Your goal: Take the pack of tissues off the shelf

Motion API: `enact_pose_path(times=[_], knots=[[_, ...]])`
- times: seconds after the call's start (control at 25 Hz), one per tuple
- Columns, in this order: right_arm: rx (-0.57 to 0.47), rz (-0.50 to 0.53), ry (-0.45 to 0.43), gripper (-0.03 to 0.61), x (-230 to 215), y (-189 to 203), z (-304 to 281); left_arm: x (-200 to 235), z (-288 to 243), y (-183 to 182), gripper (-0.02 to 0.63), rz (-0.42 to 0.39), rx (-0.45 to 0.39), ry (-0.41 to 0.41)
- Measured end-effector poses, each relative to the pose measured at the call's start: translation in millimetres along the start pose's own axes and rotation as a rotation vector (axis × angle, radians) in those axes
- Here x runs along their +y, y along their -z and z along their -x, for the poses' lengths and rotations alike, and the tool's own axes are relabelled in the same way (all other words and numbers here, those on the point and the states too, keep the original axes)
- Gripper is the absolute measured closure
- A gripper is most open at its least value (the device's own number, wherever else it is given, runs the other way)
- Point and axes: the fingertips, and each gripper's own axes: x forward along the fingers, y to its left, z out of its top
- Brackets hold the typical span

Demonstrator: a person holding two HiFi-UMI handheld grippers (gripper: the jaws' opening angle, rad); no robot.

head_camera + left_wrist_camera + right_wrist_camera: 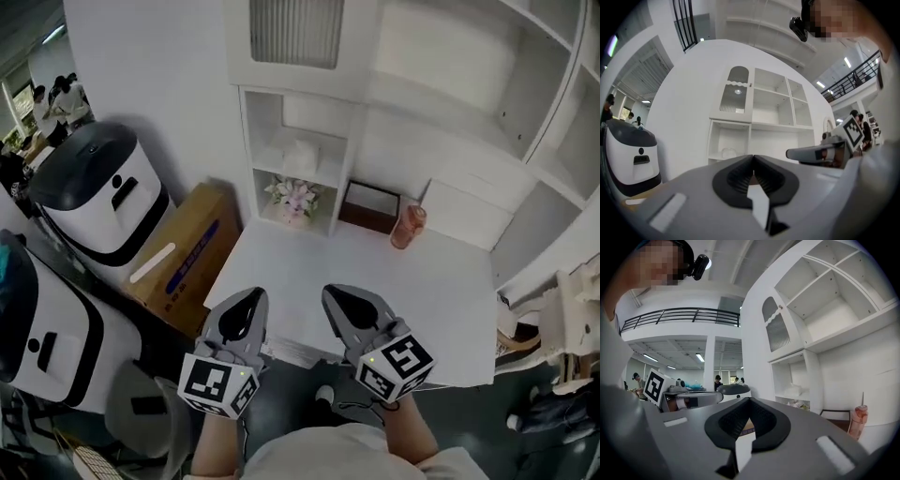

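Narrow white shelf unit [247,159] is recorded at the far left corner of the desk [375,281]. Left gripper [251,293] and right gripper [336,292] are held side by side over the near edge of the desk, well apart from the shelf. In each gripper's own view the jaws are seen closed together with nothing between them. A dark tray [369,206] lies along the far edge, just right of the shelf, with a pink bottle [408,227] beside it. Artificial flowers [293,200] fill the lower compartment. The pack of tissues [302,155] sits in the open compartment directly above them, untouched. Step in hand is judged to be the reach, not yet begun. One gripper should be opened wide before the compartment is entered and brought in level. The soft pack should be taken across its middle, so that it is not pushed against the back wall. It should be drawn straight out, and the flowers below should be cleared.
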Motion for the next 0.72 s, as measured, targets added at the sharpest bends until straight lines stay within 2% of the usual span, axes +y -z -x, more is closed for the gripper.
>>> enact_pose_path(times=[0.44,0.72], knots=[[-0.004,-0.015,-0.053,0.577,-49.5,-5.7,-17.8,0.2,-45.7,-1.8,0.612,-0.009,-0.005,-0.064],[-0.012,-0.029,-0.063,0.577,-83.2,-5.5,-14.7,-14.0,-72.9,0.3,0.612,-0.016,-0.008,-0.084]])
